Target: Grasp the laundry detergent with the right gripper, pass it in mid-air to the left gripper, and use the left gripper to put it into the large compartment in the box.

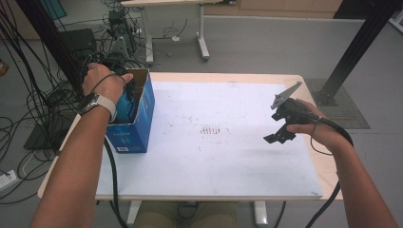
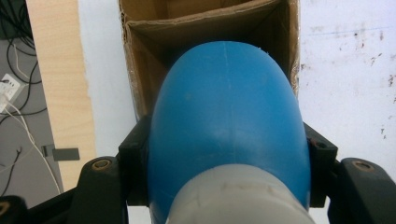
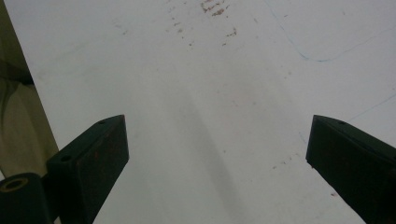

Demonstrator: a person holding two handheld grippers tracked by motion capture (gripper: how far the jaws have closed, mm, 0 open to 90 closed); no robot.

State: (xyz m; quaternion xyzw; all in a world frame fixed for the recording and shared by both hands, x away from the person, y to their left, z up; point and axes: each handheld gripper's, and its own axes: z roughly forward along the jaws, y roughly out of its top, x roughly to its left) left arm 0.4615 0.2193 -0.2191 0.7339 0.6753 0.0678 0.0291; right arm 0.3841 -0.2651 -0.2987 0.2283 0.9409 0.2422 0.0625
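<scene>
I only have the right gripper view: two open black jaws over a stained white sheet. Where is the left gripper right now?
Observer: The left gripper is shut on a blue object over the open cardboard box at the table's left edge.
Operator: Anything already in that box?
Observer: From the left gripper view, the part of the inside I can see looks bare.
Operator: And how does my gripper sit?
Observer: The right gripper hangs above the white sheet, well apart from the box.
</scene>
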